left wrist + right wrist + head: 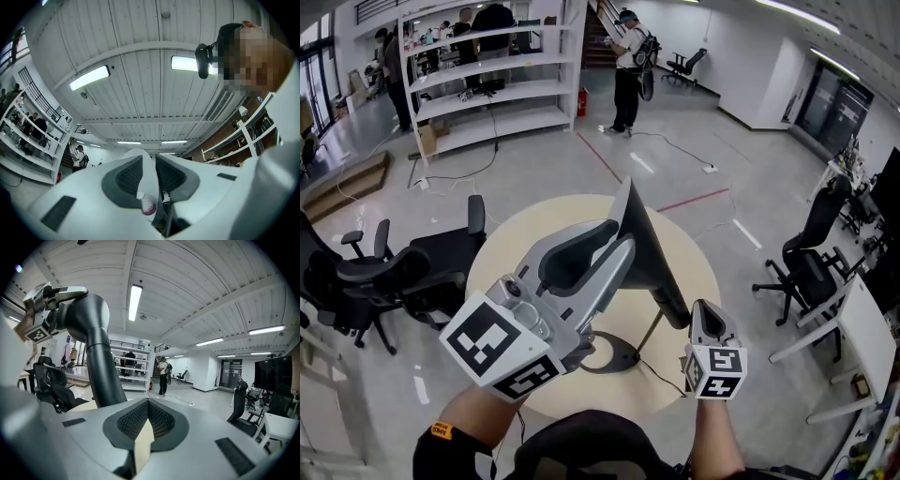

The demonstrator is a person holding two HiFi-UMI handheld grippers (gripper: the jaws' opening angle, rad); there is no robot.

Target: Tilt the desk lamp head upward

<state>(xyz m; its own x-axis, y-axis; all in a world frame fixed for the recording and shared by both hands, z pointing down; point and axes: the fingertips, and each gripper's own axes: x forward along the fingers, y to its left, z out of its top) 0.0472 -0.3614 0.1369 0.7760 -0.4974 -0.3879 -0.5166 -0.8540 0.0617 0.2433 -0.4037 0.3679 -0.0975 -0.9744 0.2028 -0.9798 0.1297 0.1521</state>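
Observation:
The desk lamp stands on a round beige table [698, 267], with a dark oval base [614, 354] and a thin stem [649, 336]. Its flat dark lamp head [654, 253] is tilted steeply, with the far end up. My left gripper [623, 246] is shut on the head's left edge. In the left gripper view the head's thin pale panel [143, 164] is pinched between the pads of the left gripper [149, 174]. My right gripper [710, 309] sits just right of the head's lower end, apart from it. Seen close, the right gripper [148, 404] is shut on nothing, beside the lamp's dark body [96, 348].
Black office chairs stand left [394, 277] and right [811, 272] of the table. White shelving [487, 75] and several people are at the back of the room. A white desk [862, 328] lies to the right. A thin cable [661, 375] runs from the lamp base.

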